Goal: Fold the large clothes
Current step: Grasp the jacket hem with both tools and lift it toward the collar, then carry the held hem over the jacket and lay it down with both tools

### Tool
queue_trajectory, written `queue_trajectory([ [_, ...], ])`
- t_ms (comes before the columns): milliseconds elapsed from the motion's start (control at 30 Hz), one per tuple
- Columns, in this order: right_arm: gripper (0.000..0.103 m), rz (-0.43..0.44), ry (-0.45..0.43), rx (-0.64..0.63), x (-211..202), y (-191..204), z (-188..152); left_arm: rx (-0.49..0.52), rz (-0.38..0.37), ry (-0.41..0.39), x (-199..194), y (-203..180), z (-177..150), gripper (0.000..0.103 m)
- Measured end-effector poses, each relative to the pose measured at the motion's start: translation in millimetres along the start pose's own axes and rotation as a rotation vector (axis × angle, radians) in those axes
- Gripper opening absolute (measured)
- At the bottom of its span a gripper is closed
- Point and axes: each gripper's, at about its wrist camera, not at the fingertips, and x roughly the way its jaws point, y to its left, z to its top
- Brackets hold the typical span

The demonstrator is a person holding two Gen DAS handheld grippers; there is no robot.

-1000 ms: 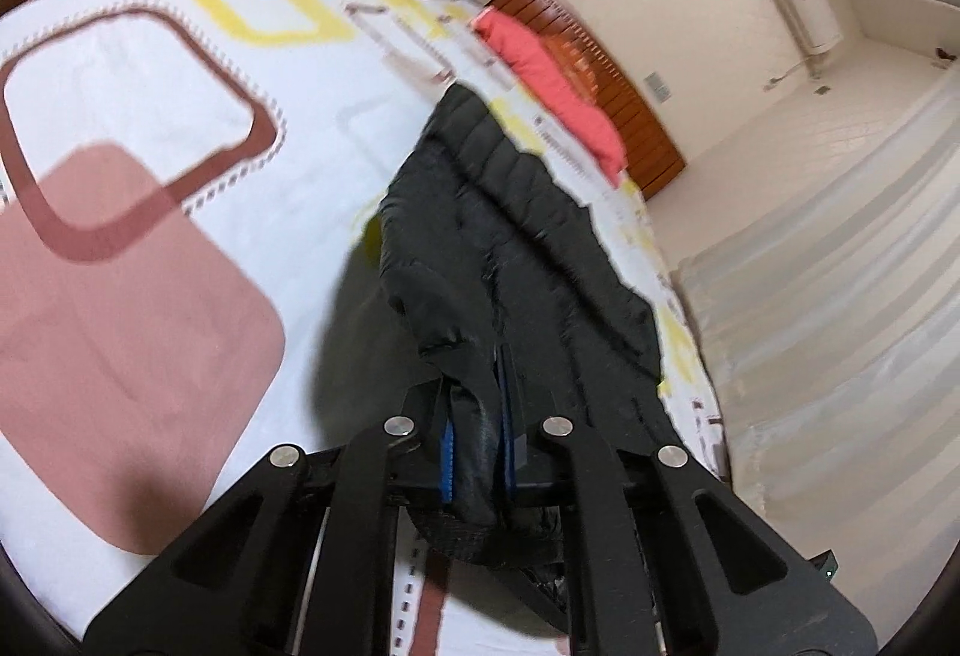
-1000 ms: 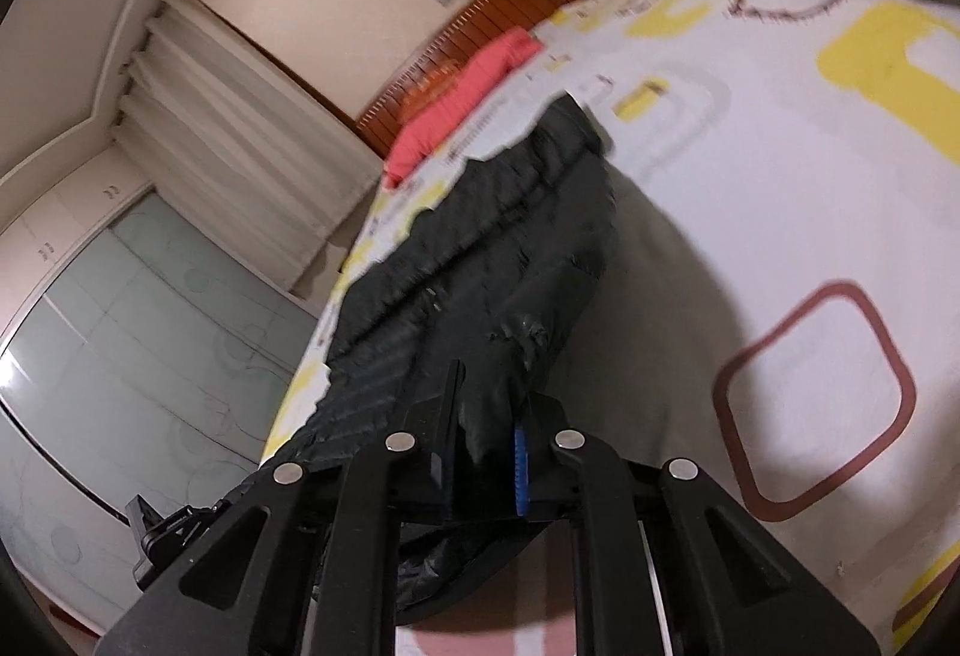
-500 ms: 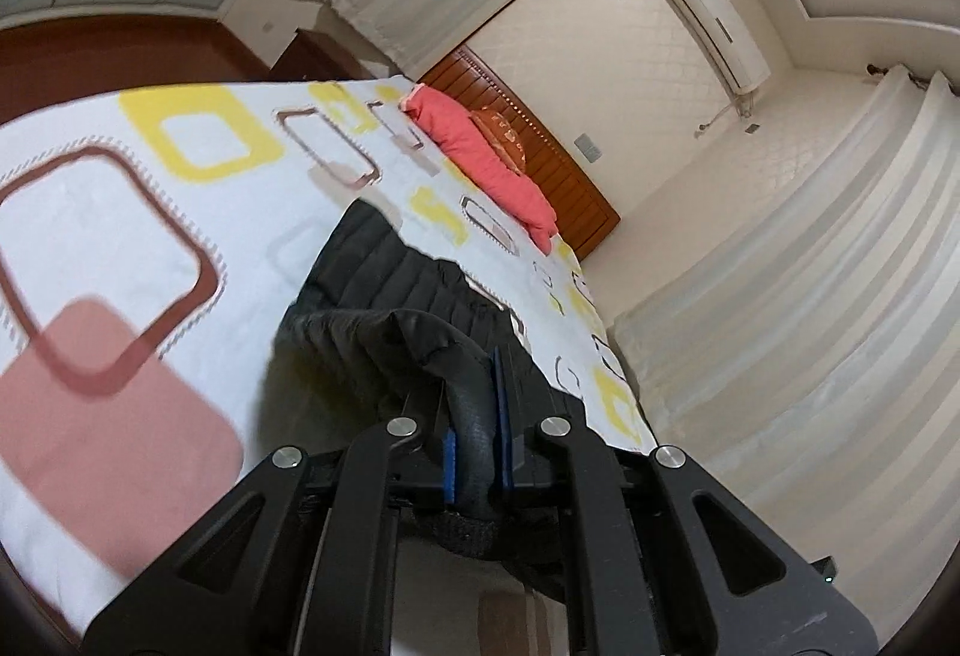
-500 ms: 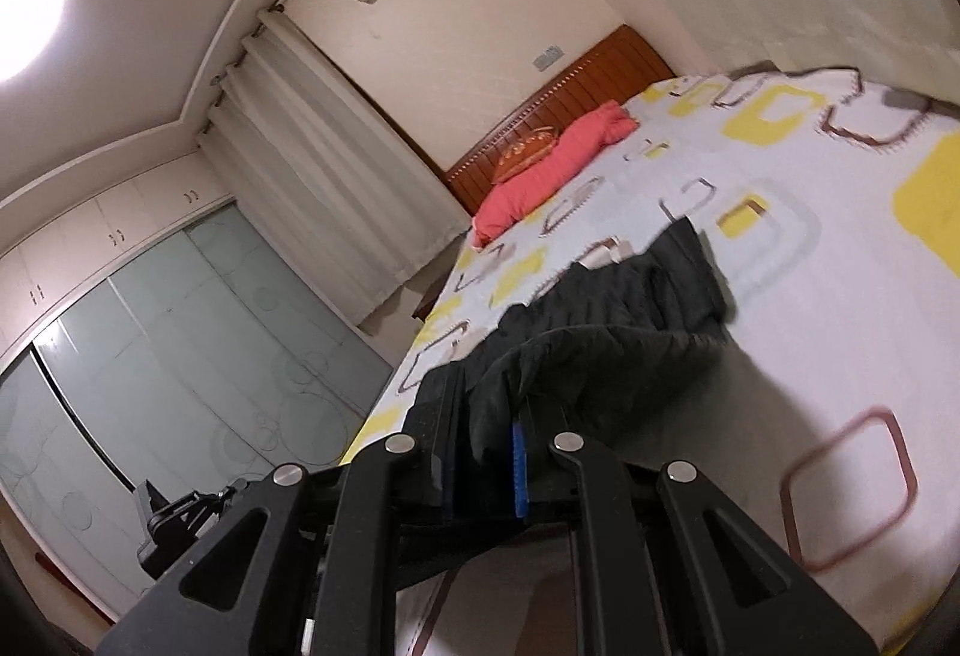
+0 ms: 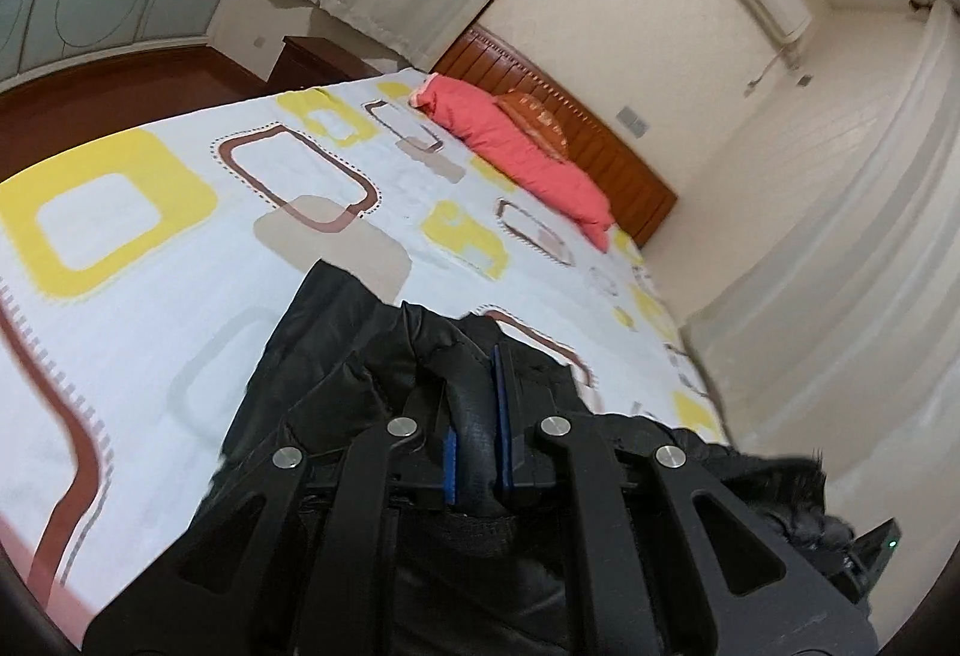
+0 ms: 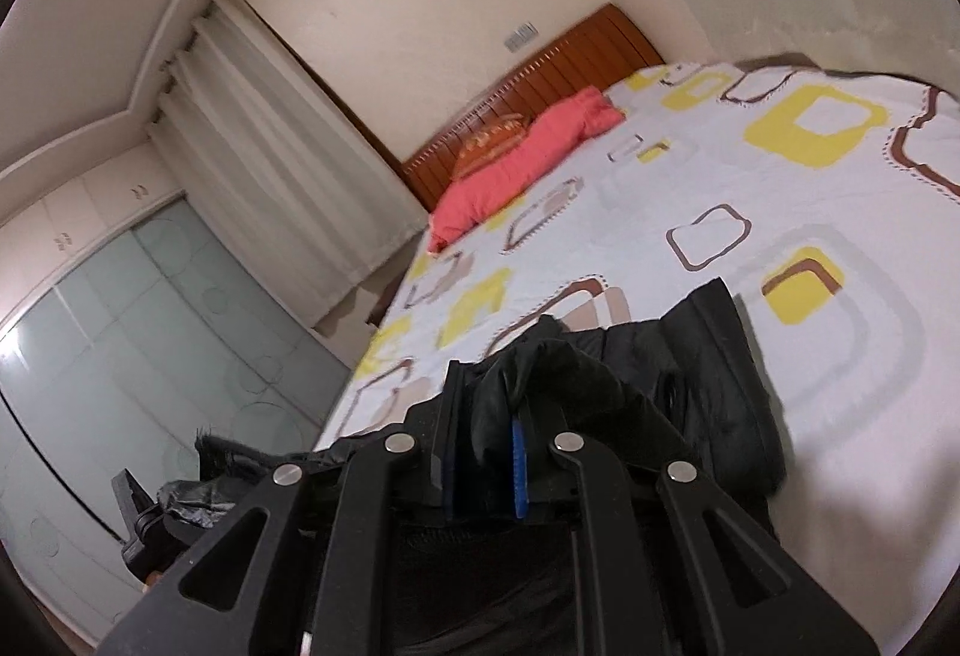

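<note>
Jacket, black quilted (image 5: pixel 336 356), lying on patterned bedsheet (image 5: pixel 180 260); left gripper (image 5: pixel 474 434) and right gripper (image 6: pixel 486 452) are each clamping an edge. Fold is being carried over; next: lay edges flat, release.

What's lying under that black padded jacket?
The black padded jacket lies on a white bedsheet with yellow and brown squares. The sheet beneath the jacket is hidden.

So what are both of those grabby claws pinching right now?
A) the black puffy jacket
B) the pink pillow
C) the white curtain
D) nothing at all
A: the left gripper and the right gripper each have a fold of the black puffy jacket squeezed between their blue pads, while the pink pillow lies far off by the headboard.
</note>
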Motion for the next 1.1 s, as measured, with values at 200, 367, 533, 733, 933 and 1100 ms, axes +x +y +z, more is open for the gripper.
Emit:
queue_trajectory([
  [200,0.013,-0.074,0.072,0.026,82.3,-30.6,17.8,0.036,0.089,0.034,91.7,-1.1,12.8,0.009],
  [367,0.013,-0.167,0.125,0.025,140.0,-60.4,21.8,0.067,0.176,0.061,153.2,10.7,12.6,0.009],
  [533,0.014,-0.228,0.178,0.033,186.3,-86.7,16.6,0.116,0.243,0.1,195.0,20.3,2.9,0.009],
  [733,0.015,-0.28,0.209,0.02,215.5,-98.6,7.7,0.141,0.288,0.134,224.1,26.3,-2.6,0.009],
  [933,0.024,-0.262,0.205,0.063,210.7,-100.5,11.3,0.094,0.233,0.166,221.9,31.7,5.5,0.016],
  [1100,0.05,-0.239,0.17,0.086,199.5,-92.8,16.7,-0.016,0.146,0.162,206.2,37.2,20.7,0.055],
])
